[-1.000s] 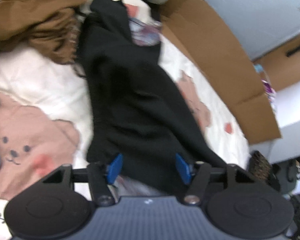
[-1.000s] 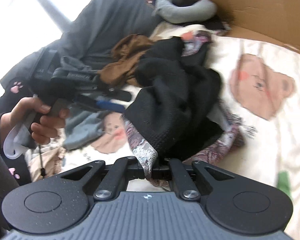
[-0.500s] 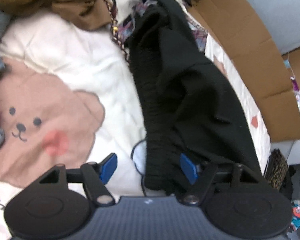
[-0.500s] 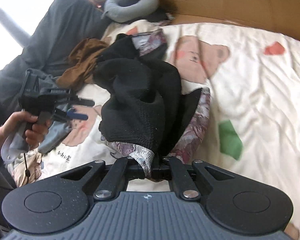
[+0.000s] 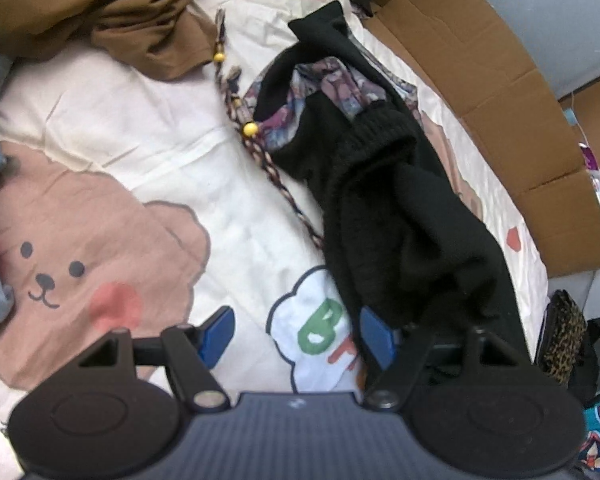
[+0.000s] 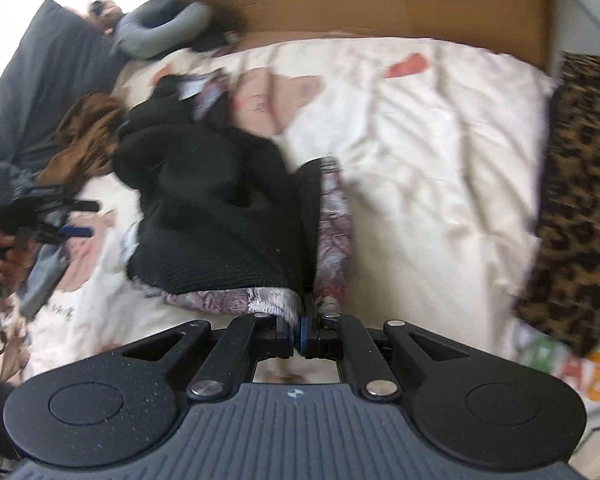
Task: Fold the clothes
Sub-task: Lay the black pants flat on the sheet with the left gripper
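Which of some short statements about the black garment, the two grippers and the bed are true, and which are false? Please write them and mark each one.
1. The right gripper is shut on the patterned hem of the black garment. True.
2. The left gripper is clamped on the brown garment. False: its jaws stand open over the bedsheet, with nothing between them.
3. The bedsheet has a bear print. True.
4. The black garment lies neatly folded in a square. False: it is bunched and stretched out along the bed.
5. A braided cord with yellow beads lies beside the black garment. True.
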